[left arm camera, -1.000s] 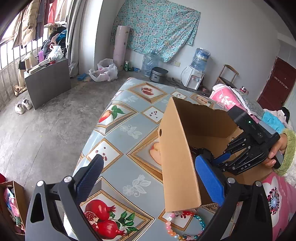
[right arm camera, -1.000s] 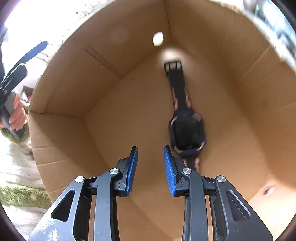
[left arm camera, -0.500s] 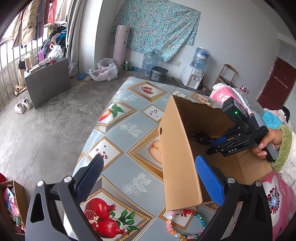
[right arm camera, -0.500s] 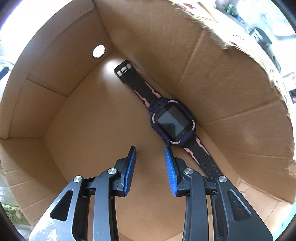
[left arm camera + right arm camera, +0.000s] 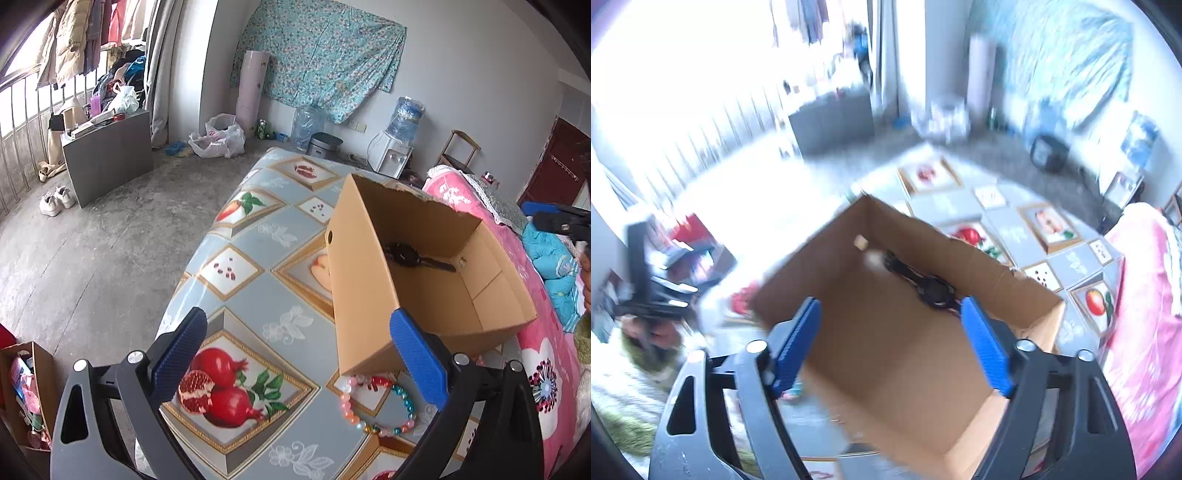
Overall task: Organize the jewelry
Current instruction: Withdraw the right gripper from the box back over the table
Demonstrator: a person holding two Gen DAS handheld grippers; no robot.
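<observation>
An open cardboard box (image 5: 365, 280) stands on the fruit-patterned table (image 5: 258, 295). A black watch (image 5: 404, 254) lies on the box floor by the far wall; it also shows in the right wrist view (image 5: 936, 290). A colourful bead bracelet (image 5: 376, 406) lies on the table just in front of the box. My left gripper (image 5: 295, 354) is open and empty, above the table's near end, beside the bracelet. My right gripper (image 5: 890, 343) is open and empty, held above the box (image 5: 886, 369); that view is blurred.
A pink flowered bed (image 5: 546, 369) runs along the table's right side. The concrete floor (image 5: 92, 258) is to the left, with a grey cabinet (image 5: 107, 155) and a small box of items (image 5: 22, 387) at the lower left.
My right gripper has lifted out of the box and drawn back, and its jaws have widened from narrow to wide open. The watch stays in the box. The left gripper has not moved.
</observation>
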